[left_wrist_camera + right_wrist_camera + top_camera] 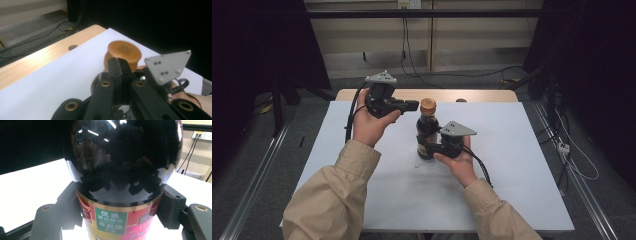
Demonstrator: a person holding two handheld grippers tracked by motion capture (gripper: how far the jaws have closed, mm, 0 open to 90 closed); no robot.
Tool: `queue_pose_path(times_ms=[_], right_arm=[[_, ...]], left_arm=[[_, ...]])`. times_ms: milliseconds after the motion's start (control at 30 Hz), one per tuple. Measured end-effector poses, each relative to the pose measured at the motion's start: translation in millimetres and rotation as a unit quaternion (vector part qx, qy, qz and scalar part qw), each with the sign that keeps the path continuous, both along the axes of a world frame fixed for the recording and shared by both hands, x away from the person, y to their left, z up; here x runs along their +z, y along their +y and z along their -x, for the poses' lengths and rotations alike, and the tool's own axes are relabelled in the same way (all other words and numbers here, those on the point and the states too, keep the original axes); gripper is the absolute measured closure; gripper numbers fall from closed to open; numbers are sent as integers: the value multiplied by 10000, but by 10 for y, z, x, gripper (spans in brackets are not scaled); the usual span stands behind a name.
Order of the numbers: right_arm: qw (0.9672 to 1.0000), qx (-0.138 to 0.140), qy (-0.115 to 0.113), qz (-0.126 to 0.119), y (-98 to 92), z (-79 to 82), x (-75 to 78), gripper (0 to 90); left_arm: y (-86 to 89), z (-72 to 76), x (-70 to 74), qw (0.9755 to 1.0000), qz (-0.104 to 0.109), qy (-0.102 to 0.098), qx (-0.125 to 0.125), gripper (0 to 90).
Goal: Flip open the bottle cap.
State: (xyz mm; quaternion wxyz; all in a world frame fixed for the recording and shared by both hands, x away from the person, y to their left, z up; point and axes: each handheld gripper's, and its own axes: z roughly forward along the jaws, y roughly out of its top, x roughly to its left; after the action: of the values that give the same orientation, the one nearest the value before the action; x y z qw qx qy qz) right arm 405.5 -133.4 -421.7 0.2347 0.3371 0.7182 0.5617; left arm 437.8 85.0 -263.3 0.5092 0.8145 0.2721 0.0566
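Between the jaws of the right gripper [430,148] stands a dark glass bottle [427,131] with an orange-brown cap [428,105]. It is upright on the white table mat [512,165]. The two black jaws press on the bottle's lower body from either side, at the height of its colourful label [111,221], which carries green, red and pink panels with Chinese characters. In the right gripper view the bottle's glossy black shoulder bulges just above those pads [71,207]. A person's right hand [457,160], in a beige sleeve, holds this gripper on the bottle's right side, with the grey three-cornered plate [456,129] on top.

Up and to the left of the bottle, the left gripper [412,105] is held by the person's left hand [369,122]. Its jaws are pressed together with nothing between them, and their tips point level toward the bottle's cap, just beside it; whether they touch cannot be told. In the left gripper view the closed tips [119,65] sit right in front of the round cap [123,53], slightly blurred, with the right gripper's grey plate [167,65] just beyond on the right.

Past the far edge of the mat, a strip of the wooden table [472,95] shows.
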Motion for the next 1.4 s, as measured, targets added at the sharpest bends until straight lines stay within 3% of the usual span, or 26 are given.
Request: queue_pose_path(times_ms=[433, 733, 1000, 1100, 1400], right_arm=[[10000, -9, -9, -4, 5, 0, -3, 308], [10000, -19, -2, -10, 4, 1, -5, 307], [10000, -13, -1, -30, -2, -2, -9, 307], [10000, -22, -10, -33, 1, -2, -11, 308], [10000, -34, 7, -38, -2, -1, -12, 307]], left_arm=[[-17, 9, -70, 9998, -117, 23, -137, 900], [-43, 4, -77, 9998, -39, 61, -201, 900], [-71, -5, -36, 9995, -205, 27, -254, 900], [-79, -6, -28, 9997, -65, 56, -228, 900], [-101, -2, -15, 9999, -5, 32, -165, 900]])
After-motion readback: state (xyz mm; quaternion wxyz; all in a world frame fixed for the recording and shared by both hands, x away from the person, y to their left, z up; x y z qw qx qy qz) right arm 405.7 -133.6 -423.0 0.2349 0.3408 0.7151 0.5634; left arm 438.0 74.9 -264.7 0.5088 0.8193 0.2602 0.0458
